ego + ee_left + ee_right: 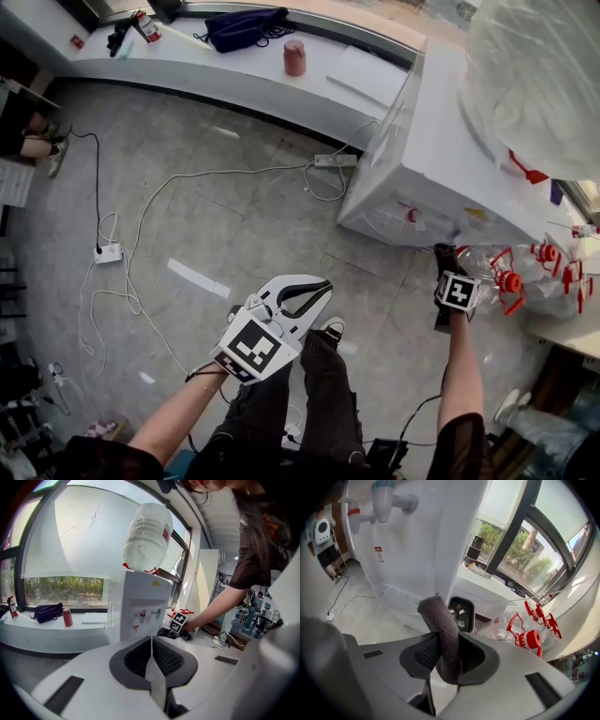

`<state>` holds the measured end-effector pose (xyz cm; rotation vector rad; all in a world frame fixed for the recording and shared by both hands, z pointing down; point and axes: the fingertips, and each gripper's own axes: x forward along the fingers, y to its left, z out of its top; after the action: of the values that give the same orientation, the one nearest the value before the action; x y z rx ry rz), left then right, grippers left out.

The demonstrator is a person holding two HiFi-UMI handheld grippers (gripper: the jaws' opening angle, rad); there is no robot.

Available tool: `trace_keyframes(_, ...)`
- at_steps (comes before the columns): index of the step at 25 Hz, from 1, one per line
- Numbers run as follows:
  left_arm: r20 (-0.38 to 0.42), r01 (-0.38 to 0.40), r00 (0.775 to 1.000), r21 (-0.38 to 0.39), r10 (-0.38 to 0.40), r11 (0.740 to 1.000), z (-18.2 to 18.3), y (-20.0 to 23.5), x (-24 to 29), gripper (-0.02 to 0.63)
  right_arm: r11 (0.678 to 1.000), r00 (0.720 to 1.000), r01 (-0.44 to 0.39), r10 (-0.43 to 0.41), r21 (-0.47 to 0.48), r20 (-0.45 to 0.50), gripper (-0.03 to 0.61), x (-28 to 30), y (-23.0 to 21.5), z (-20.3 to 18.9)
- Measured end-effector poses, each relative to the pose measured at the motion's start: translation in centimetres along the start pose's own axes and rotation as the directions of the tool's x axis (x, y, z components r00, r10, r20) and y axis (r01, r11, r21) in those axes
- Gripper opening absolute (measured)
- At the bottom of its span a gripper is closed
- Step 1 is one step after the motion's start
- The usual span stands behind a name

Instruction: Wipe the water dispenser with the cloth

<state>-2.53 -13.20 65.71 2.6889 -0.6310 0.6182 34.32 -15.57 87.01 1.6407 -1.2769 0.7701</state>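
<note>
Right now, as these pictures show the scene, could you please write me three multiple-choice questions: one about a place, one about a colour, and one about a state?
1. Where does the red cup stand?
A) on the floor
B) on the window ledge
C) on a chair

2. What colour is the body of the water dispenser?
A) white
B) black
C) green

3. What is the state of the right claw?
A) open and empty
B) shut on a bottle
C) shut on the cloth

Answers: 1 B, the head view shows it on the ledge; 2 A, its panels are white in every view; 3 C, the cloth is pinched between its jaws.
</note>
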Motion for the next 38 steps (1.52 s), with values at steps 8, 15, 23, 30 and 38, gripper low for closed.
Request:
trace_keyframes(8,0.022,0.013,1.000,-0.030,-0.012,0.999,3.1,-1.8,-2.4,0.020,0.992,0.995,-0.102,0.100,0.074,0.029,0.109,-8.0,3.5,-1.8)
trace_keyframes(15,0.054,0.003,0.999,-0.037,-0.001,0.999,6.8,-2.4,-5.7,0.020,0.967,0.962,-0.238,0.221,0.093,0.162,0.109,-19.5,6.0,0.4)
trace_keyframes(23,0.083,0.013,0.996,-0.036,-0.010,0.999,10.9,-4.4,-12.4,0.020,0.942,0.919,-0.313,0.268,0.124,0.288,0.109,-34.9,7.9,3.1)
trace_keyframes(30,0.093,0.005,0.996,-0.050,0.000,0.999,11.6,-5.4,-19.2,0.020,0.912,0.885,-0.352,0.250,0.213,0.393,0.109,-44.0,10.0,4.0)
trace_keyframes(38,0.123,0.004,0.992,-0.006,-0.003,1.000,13.5,-5.4,-23.2,0.020,0.896,0.862,-0.352,0.197,0.272,0.467,0.109,-49.4,10.7,3.8)
